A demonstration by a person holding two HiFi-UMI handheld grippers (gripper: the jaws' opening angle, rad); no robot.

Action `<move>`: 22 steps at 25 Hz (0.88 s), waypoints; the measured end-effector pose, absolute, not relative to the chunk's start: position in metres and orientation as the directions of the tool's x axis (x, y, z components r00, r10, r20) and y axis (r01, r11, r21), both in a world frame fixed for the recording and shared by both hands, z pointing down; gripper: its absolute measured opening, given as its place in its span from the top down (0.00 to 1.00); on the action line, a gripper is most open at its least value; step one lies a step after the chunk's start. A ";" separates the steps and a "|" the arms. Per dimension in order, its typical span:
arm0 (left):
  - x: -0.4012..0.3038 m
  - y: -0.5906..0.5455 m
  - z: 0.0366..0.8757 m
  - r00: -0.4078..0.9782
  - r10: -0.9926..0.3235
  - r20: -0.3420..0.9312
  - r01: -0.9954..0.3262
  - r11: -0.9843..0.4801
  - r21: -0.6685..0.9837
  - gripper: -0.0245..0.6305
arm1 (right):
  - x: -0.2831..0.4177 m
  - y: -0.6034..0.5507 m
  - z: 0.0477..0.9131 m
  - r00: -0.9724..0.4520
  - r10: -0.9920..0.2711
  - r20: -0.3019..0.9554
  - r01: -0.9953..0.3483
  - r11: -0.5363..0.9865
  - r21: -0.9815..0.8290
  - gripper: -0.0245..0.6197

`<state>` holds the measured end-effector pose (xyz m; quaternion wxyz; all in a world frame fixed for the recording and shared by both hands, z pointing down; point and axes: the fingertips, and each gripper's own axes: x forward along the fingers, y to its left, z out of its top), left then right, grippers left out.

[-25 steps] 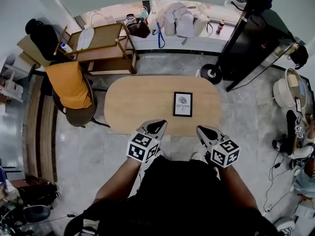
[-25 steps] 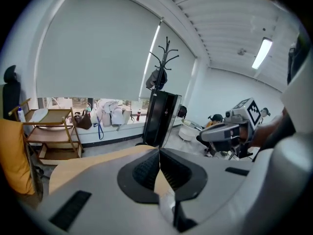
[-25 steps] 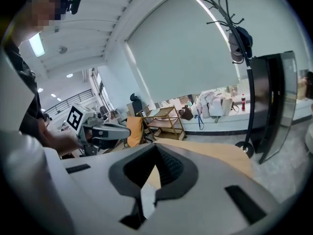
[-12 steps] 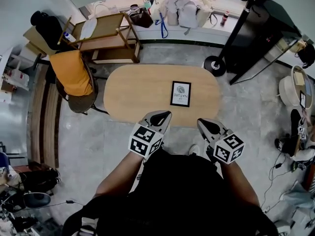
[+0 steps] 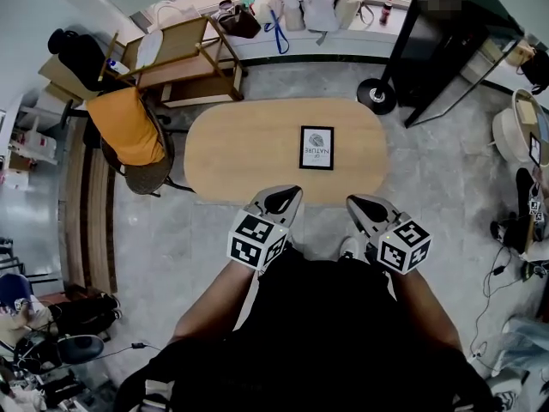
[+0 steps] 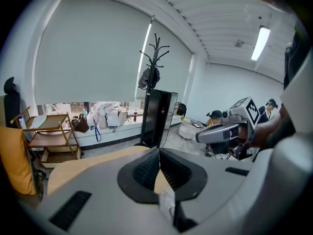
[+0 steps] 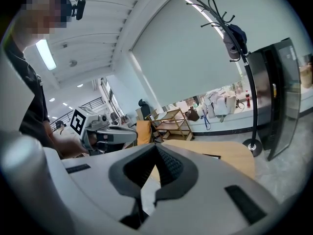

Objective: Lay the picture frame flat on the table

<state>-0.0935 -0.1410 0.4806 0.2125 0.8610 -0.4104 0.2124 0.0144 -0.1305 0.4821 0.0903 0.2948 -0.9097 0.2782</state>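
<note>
Left hand-held gripper [image 5: 290, 197], right hand-held gripper [image 5: 353, 204], closed.

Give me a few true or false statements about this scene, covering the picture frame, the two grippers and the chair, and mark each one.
1. The picture frame lies flat on the table. True.
2. The left gripper is clamped on the frame. False: its jaws are together with nothing between them, and the frame lies apart from both grippers.
3. The right gripper has its jaws together and holds nothing. True.
4. The orange-draped chair stands at the table's right end. False: in the head view it is at the left end.
</note>
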 end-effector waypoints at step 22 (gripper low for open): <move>-0.101 -0.137 0.477 0.560 -0.614 0.557 -0.800 -0.575 0.170 0.96 | 0.010 -0.132 0.481 -0.819 -0.467 0.333 -0.573 0.690 -0.442 0.96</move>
